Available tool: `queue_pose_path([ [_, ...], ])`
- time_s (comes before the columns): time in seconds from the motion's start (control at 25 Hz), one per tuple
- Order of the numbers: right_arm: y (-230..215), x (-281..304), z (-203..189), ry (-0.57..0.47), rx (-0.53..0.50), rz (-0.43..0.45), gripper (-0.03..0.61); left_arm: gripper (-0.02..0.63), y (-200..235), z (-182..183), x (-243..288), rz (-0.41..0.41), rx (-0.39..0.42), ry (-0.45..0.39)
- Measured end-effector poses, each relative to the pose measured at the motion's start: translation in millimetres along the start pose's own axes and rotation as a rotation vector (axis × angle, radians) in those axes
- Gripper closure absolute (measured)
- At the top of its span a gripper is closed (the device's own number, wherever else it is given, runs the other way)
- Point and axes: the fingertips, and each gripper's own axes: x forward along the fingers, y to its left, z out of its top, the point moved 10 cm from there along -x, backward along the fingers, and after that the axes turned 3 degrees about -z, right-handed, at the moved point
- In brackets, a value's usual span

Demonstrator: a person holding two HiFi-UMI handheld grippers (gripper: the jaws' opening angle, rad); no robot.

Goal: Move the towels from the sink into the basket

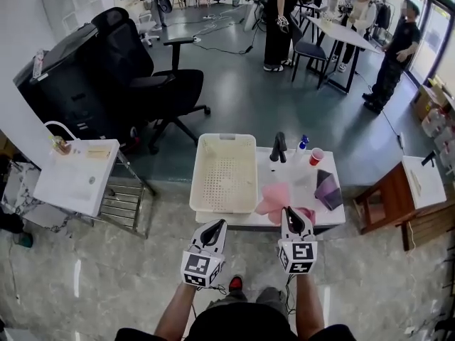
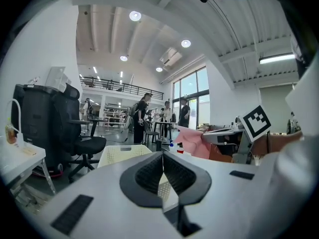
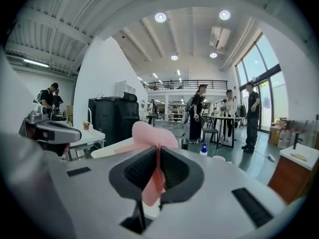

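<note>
Both forearms (image 1: 186, 305) were stretched out forward side by side, with the tools pointed away from the body at the surface (image 1: 337, 213) and their marker cubes turned up toward the head view. The left tool (image 1: 212, 227) was kept near the front edge of the white basket (image 1: 201, 185). In the left gripper view its pads (image 2: 149, 172) were pressed together with nothing pinched between them.

The right tool (image 1: 293, 216) was clenched on the pink towel (image 1: 274, 199). In the right gripper view a fold of it was squeezed between the pads (image 3: 175, 169), with a rumpled lump (image 3: 149, 133) bulging above the jaws and a small flap hanging down below.

From the head view, the towel was seen over the near side of the sink (image 1: 295, 176), just right of the basket. Its long side ran from the tool out and to the left. Whether it was touching the sink couldn't be made out, tbh.
</note>
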Motion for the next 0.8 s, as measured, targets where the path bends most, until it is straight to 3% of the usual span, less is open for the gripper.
queue_pose_path([
  [0.44,35,39,30,-0.071,-0.035,0.131,0.531,0.606,30,8,-21,0.117,-0.001,-0.03],
  [0.8,56,96,38,-0.071,-0.061,0.296,0.529,0.606,49,9,-21,0.26,-0.021,-0.037],
])
